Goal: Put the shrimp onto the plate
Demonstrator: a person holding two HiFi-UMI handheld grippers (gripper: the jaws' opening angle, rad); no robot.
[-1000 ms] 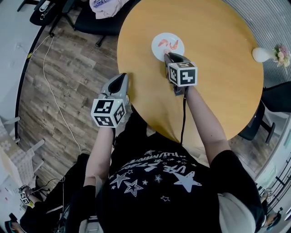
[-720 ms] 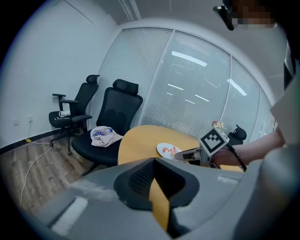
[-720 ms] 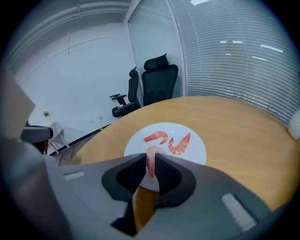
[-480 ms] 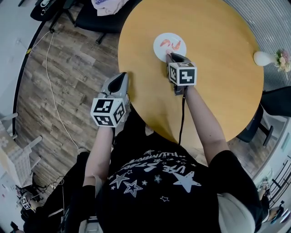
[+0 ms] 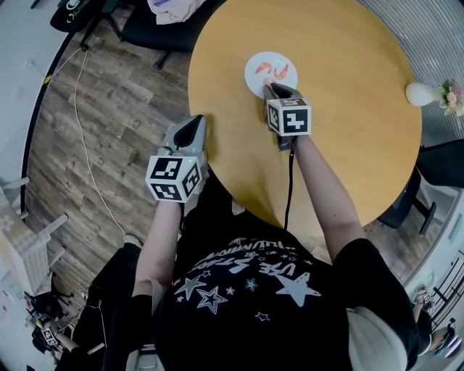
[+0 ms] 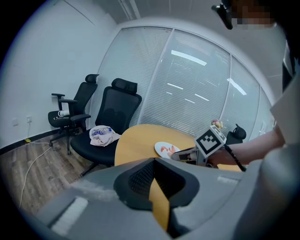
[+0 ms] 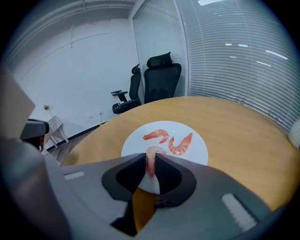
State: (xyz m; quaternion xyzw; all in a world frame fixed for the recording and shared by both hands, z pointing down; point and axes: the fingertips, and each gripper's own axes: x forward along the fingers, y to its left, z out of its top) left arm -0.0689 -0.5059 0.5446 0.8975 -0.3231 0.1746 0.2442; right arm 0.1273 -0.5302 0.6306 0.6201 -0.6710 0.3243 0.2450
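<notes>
A white plate [image 5: 254, 78] lies on the round wooden table [image 5: 348, 109], with two pink shrimps [image 7: 157, 135] [image 7: 181, 144] on it. My right gripper [image 5: 268, 87] hovers at the plate's near rim. A third shrimp [image 7: 152, 155] hangs curled between its pads, which still touch it while the jaws are opening. My left gripper [image 5: 194, 123] is held off the table's left edge over the floor, shut and empty. In the left gripper view the plate [image 6: 161, 149] and the right gripper [image 6: 187, 154] show ahead.
A small white vase with flowers [image 5: 428, 90] stands at the table's right edge. Black office chairs stand beyond the far edge; one [image 5: 156, 32] carries a bundle of cloth [image 5: 170, 11]. A cable [image 5: 80, 145] runs across the wooden floor on the left.
My right gripper has edged slightly forward to the plate's rim with the shrimp. The left gripper has stayed where it was.
</notes>
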